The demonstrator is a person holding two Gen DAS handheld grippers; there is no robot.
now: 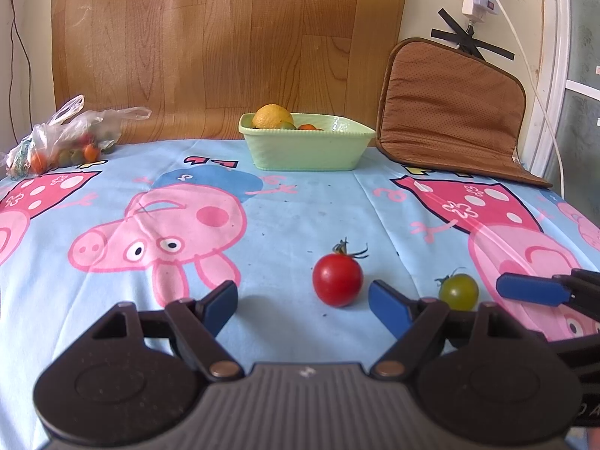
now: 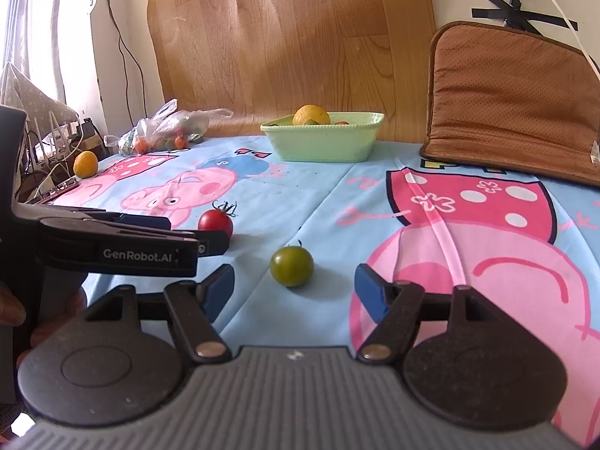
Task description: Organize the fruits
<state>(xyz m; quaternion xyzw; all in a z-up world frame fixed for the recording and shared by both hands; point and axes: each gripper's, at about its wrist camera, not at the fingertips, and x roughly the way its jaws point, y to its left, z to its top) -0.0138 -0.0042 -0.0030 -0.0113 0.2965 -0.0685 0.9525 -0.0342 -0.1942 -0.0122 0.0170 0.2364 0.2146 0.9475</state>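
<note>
glossy tomato (image 1: 337, 279); printed cloth (image 1: 300, 202)

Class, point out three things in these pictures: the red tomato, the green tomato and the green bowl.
red tomato (image 1: 337, 279), left wrist view, middle of its skin
green tomato (image 2: 291, 265), right wrist view, middle of its skin
green bowl (image 1: 307, 152), left wrist view, front wall

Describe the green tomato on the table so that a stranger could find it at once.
Start at the light green dish at the back of the cartoon-pig tablecloth and come toward the grippers. Two small tomatoes lie loose on the cloth. The green tomato is the olive one; its neighbour, the red tomato, is bright red.
</note>
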